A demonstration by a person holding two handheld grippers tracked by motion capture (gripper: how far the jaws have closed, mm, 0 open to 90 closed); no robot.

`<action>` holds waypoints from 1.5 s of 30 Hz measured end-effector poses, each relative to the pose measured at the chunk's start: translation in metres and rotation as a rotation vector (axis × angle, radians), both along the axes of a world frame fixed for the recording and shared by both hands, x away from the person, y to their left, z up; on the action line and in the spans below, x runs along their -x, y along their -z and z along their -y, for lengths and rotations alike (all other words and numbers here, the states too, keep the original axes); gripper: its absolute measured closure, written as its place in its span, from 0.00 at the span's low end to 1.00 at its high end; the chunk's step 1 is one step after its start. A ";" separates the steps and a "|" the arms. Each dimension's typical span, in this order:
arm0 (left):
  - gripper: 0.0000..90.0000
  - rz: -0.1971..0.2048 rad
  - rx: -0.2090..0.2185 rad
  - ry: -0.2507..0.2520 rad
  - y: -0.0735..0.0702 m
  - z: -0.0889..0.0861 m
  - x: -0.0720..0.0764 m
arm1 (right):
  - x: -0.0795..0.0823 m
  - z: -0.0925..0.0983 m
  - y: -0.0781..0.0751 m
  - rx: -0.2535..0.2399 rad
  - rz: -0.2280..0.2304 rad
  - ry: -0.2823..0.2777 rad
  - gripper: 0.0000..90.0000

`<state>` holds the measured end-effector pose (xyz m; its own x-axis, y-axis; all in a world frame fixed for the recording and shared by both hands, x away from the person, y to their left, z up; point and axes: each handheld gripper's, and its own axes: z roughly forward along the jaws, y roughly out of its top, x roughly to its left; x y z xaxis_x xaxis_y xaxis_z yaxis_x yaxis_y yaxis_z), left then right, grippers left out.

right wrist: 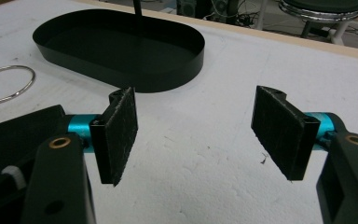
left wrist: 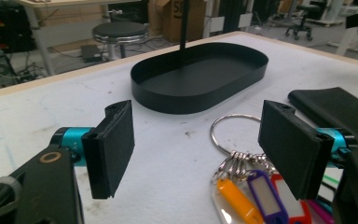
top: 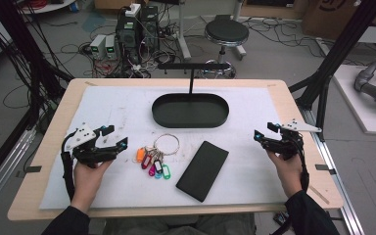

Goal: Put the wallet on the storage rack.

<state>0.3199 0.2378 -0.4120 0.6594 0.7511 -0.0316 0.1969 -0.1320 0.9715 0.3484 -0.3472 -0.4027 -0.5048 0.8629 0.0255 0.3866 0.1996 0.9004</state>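
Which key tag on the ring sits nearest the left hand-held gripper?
The orange tag: it is the leftmost of the fan, closest to the left hand-held gripper; the purple, pink, blue and green tags lie farther right.

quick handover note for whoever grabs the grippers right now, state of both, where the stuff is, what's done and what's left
Left gripper: open, holding nothing, jaws aimed at the key ring with coloured tags just to its right.
Right gripper: open, holding nothing, over bare mat at the table's right side.
Black wallet: flat on the mat, right of the keys.
Black oval tray with upright stand: behind both, nothing in it.
Done: nothing moved yet, by the look of it.
Left: probably keys and wallet go into the tray.
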 end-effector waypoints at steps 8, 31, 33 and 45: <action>0.30 -0.045 0.003 0.011 0.000 0.009 -0.009 | -0.002 0.006 0.003 -0.005 -0.013 0.014 0.35; 0.34 -0.107 -0.001 0.095 0.002 0.038 -0.009 | 0.003 0.015 0.003 0.027 -0.004 0.046 0.35; 0.35 -0.107 0.001 0.103 0.001 0.041 -0.007 | 0.002 0.015 0.003 0.027 -0.003 0.049 0.35; 0.38 -0.136 -0.015 0.199 -0.006 0.088 0.034 | 0.002 0.011 0.002 0.039 0.011 0.050 0.36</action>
<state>0.2860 0.1497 -0.4064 0.7848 0.6081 -0.1195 0.2941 -0.1956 0.9355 0.3463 -0.3586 -0.4051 -0.4608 0.8874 -0.0137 0.3875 0.2151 0.8964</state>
